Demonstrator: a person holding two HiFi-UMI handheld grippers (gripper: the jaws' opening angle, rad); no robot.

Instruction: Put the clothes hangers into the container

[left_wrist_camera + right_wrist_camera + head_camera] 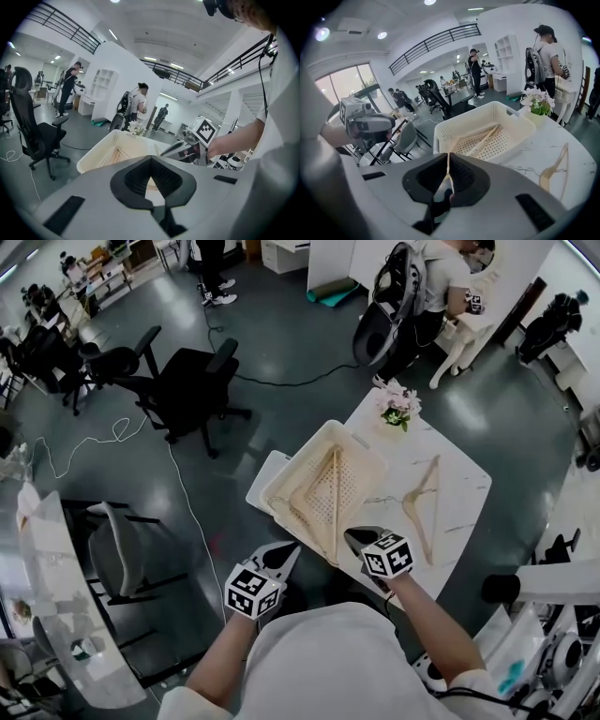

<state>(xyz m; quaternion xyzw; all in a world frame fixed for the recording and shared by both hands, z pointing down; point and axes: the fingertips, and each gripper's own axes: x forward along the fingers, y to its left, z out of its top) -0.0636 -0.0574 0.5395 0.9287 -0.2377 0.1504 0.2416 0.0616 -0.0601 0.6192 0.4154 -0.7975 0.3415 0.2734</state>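
Note:
A cream perforated basket (281, 488) stands on the white table (464, 474), with wooden clothes hangers (333, 493) lying inside it. Another wooden hanger (424, 507) lies flat on the table to the basket's right. My right gripper (354, 538) hovers at the basket's near corner, jaws shut with nothing between them. My left gripper (292, 551) hangs off the table's near edge, left of the right one, its tips together and empty. The right gripper view shows the basket (454, 129), its hangers (485, 138) and the loose hanger (555, 168) ahead.
A small pot of flowers (398, 404) stands at the table's far end. Black office chairs (187, 381) and a cable lie on the floor to the left. A grey chair (117, 545) sits by another table at near left. A person (441, 287) stands beyond the table.

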